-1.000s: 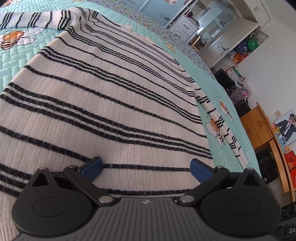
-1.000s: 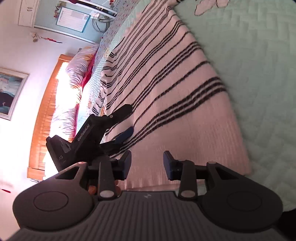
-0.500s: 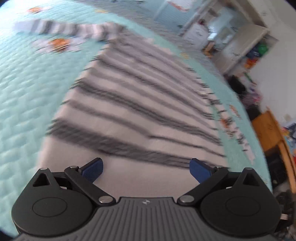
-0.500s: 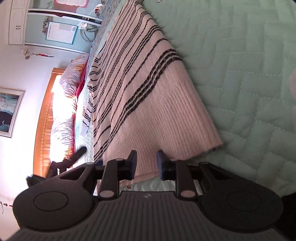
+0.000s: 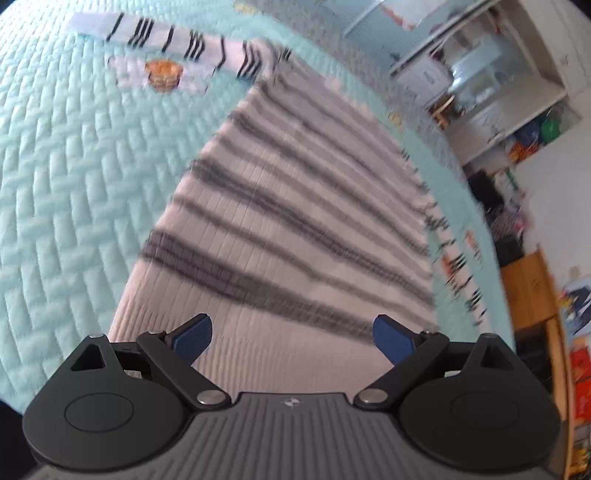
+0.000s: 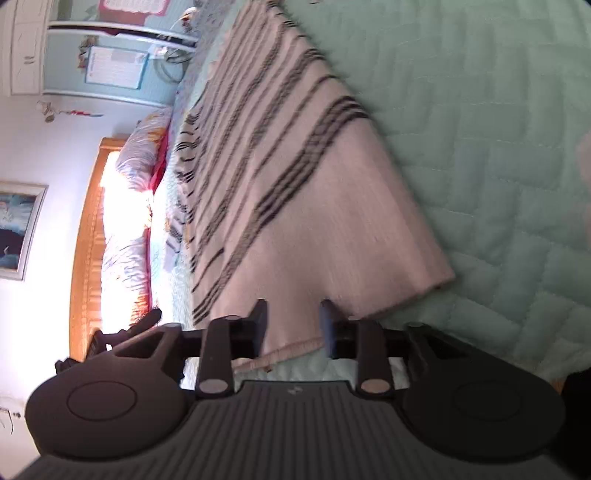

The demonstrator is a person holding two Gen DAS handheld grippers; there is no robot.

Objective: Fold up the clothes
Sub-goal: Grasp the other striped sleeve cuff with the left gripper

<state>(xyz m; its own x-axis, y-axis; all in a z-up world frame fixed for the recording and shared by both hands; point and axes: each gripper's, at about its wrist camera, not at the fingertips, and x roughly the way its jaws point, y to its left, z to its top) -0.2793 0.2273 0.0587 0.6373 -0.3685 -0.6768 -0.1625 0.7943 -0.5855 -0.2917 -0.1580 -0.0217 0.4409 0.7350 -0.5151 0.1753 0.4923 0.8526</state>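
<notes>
Left tool (image 5: 291, 338): blue pads spread wide, empty, poised just above the near hem of the white rib-knit sweater w/ black stripes (image 5: 295, 229). Right tool (image 6: 293, 321): pads partly apart, straddling the same hem close to its corner, nothing pinched yet. Sweater lies flat on the pale turquoise quilted bed cover (image 5: 66, 177); long axis runs straight away from both tools, one sleeve (image 5: 173, 35) out sideways at the far end. Judged: hem is the nearest edge to both tools; right tool is better placed to grasp first.
</notes>
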